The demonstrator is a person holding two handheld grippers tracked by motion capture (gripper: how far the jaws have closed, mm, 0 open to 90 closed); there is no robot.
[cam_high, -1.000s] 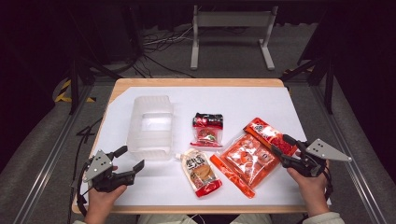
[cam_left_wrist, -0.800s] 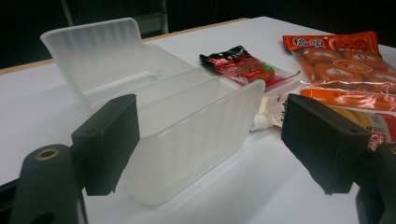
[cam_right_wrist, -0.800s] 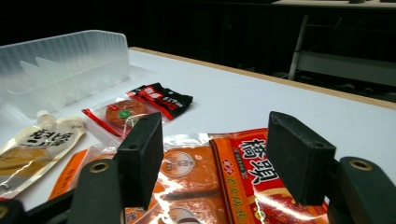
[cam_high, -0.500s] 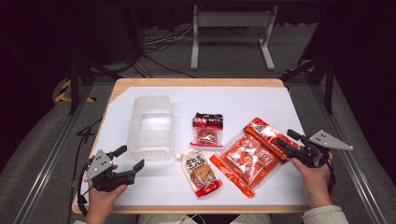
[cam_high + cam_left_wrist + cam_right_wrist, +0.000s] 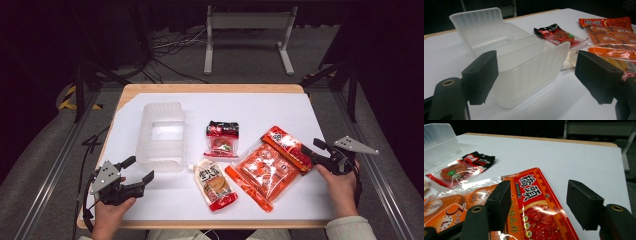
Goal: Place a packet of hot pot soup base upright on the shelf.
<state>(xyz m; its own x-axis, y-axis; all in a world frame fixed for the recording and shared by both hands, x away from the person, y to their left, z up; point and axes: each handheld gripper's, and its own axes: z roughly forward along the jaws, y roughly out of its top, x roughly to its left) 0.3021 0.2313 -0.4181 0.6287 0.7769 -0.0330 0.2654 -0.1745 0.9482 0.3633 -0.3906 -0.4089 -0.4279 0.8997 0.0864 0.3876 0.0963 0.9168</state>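
My right gripper [image 5: 537, 203] over red flat plastic sauce packet [image 5: 287, 147], jaws just opened wider, apart, nothing clamped. Packet flat on white table sheet [image 5: 280, 107], overlapping orange snack bag [image 5: 262, 170] at its 8 o'clock. Risk: pads slide on glossy film, or pinch both packs together. My left gripper [image 5: 131, 176] released, translucent plastic box [image 5: 161, 135] at its 1 o'clock.

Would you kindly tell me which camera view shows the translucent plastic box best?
The left gripper view: the translucent plastic box sits close, showing its ribbed walls, open top and hollow inside. The high view shows the box whole but small, from above, on the white table sheet. The right gripper view catches just one ribbed corner.
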